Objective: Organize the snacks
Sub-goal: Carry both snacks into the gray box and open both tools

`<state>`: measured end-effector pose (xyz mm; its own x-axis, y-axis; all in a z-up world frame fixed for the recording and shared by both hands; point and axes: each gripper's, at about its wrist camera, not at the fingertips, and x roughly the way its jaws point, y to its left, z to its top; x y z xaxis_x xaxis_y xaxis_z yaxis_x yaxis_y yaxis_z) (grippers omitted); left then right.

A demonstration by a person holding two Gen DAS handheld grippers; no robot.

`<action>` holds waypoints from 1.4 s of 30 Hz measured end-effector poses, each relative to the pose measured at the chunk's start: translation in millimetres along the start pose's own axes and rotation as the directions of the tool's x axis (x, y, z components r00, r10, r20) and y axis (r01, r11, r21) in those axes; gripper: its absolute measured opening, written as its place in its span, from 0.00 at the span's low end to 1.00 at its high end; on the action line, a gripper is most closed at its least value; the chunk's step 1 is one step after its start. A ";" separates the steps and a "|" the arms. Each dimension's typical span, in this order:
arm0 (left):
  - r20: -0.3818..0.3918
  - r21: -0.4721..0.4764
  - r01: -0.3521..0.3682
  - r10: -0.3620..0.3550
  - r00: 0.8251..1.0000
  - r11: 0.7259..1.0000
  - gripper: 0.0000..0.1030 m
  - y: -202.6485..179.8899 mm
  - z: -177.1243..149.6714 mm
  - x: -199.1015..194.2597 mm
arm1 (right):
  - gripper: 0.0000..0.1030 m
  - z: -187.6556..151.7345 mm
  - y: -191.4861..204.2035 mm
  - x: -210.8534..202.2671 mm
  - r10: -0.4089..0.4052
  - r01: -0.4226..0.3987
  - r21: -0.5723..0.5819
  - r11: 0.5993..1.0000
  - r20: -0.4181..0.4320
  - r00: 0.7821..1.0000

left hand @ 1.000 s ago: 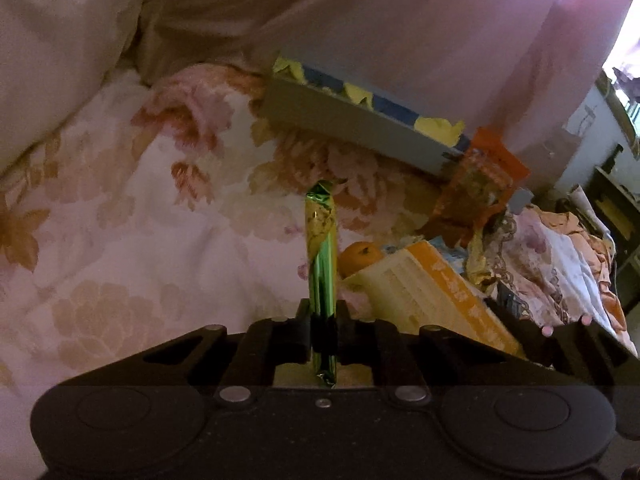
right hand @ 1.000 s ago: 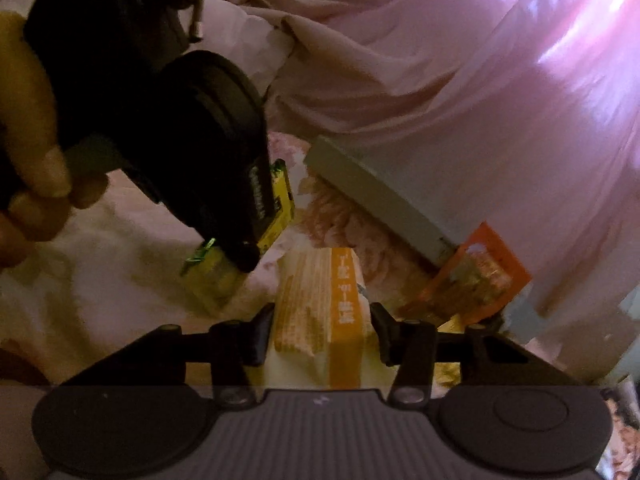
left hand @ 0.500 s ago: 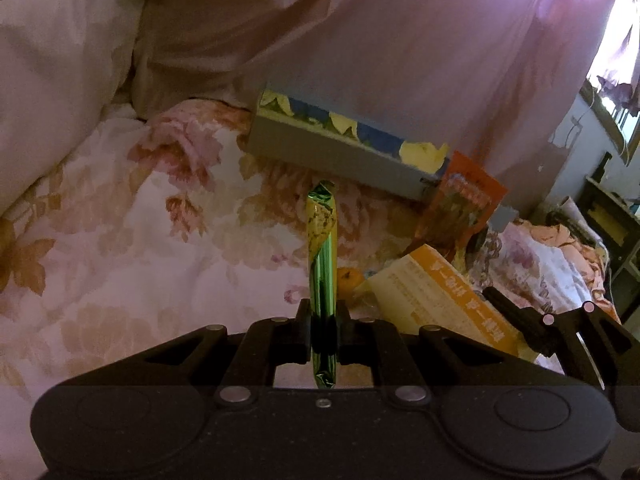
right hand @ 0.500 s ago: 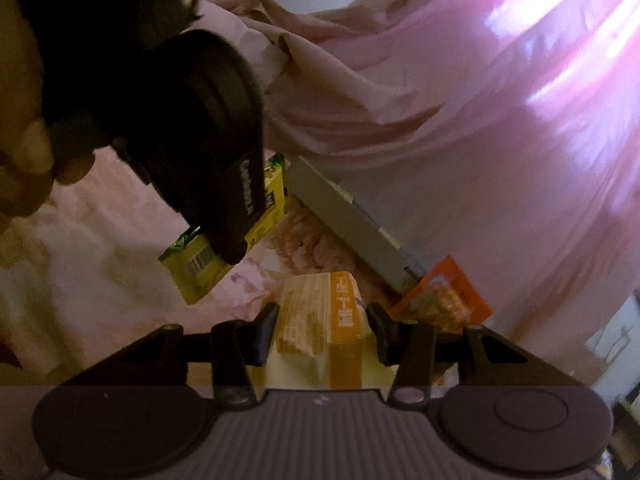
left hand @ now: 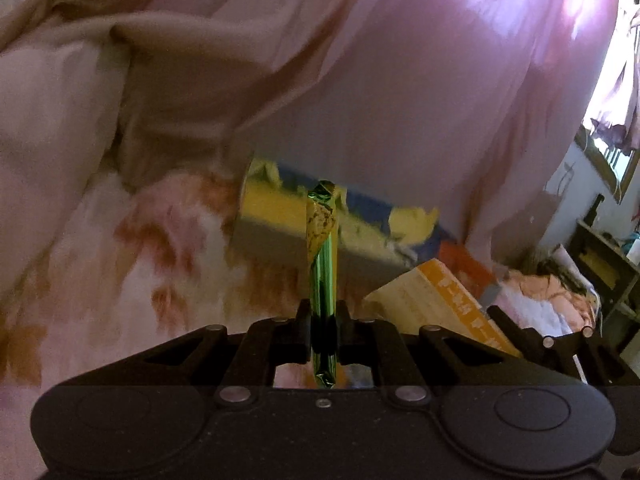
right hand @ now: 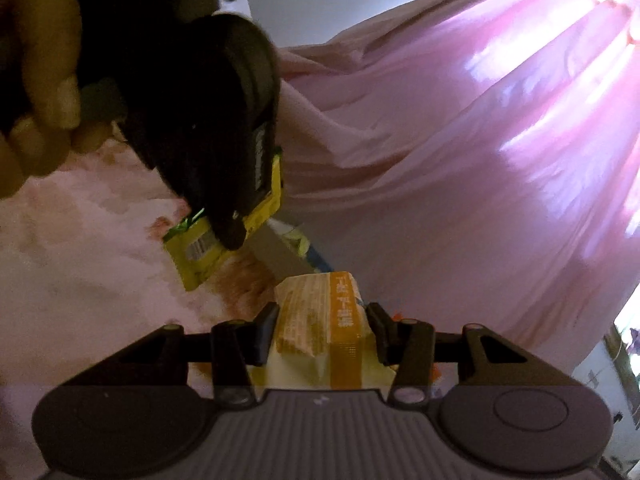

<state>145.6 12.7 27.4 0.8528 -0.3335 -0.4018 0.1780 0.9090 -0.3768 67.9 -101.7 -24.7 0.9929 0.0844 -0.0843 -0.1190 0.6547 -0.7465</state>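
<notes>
Two raised grippers: left gripper point(left hand: 324, 330) on green packet point(left hand: 322, 264), right gripper point(right hand: 323, 334) level on orange packet point(right hand: 320, 312).

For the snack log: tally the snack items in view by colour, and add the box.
Green-yellow packet: 1, in the left gripper
Orange-cream pack: 1, in the right gripper
Orange-red bag: 1, partly hidden
Grey box: 1
Total: 4

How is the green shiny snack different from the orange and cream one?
The green packet is thin and flat; the orange-and-cream pack is thick and blocky. The green packet has shiny foil; the orange-and-cream pack looks matte with printed writing. The left tool pinches nearly shut; the right tool stays wider. Both are held.
</notes>
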 end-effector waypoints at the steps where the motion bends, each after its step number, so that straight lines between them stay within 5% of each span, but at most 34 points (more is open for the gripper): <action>1: 0.017 0.009 0.001 -0.002 1.000 1.000 0.10 -1.4 9.4 4.4 | 0.50 3.4 -3.4 8.7 -0.009 0.009 -0.001 1.000 0.010 1.000; 10: 0.091 0.016 0.009 -0.010 0.996 1.000 0.10 2.5 70.2 65.9 | 0.50 14.5 -37.2 101.7 -0.051 0.049 0.063 0.997 0.032 0.998; 25: 0.001 0.016 -0.012 0.012 1.000 1.000 0.11 23.2 77.3 154.7 | 0.48 -1.6 -29.4 194.5 -0.068 0.063 0.184 0.981 0.018 0.998; 27: 0.001 0.012 -0.016 0.016 1.000 1.000 0.13 22.1 77.7 155.2 | 0.37 -3.0 -28.4 203.9 -0.073 0.069 0.183 0.981 0.013 0.997; 29: -0.004 0.003 -0.022 0.022 1.000 1.000 0.15 24.7 79.5 158.7 | 0.37 -2.9 -28.5 211.6 -0.081 0.079 0.191 0.978 0.006 0.997; 34: -0.016 -0.018 -0.023 0.023 1.000 1.000 0.22 28.5 81.5 163.4 | 0.56 -4.3 -34.2 214.9 -0.087 0.084 0.236 0.968 0.000 0.996; 38: -0.003 -0.040 -0.036 0.035 0.999 0.999 0.54 27.3 82.8 156.7 | 0.72 -4.4 -39.3 200.7 -0.092 0.085 0.265 0.960 0.012 0.996; 42: 0.033 -0.060 -0.043 0.045 0.998 0.997 0.69 25.2 87.0 137.1 | 0.86 2.1 -51.8 170.9 -0.116 0.102 0.286 0.953 0.033 0.993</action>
<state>309.8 11.6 35.4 0.8757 -0.2839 -0.3905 0.1115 0.9059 -0.4086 243.7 -119.6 0.9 0.9992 0.0324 0.0246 -0.0144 0.8470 -0.5314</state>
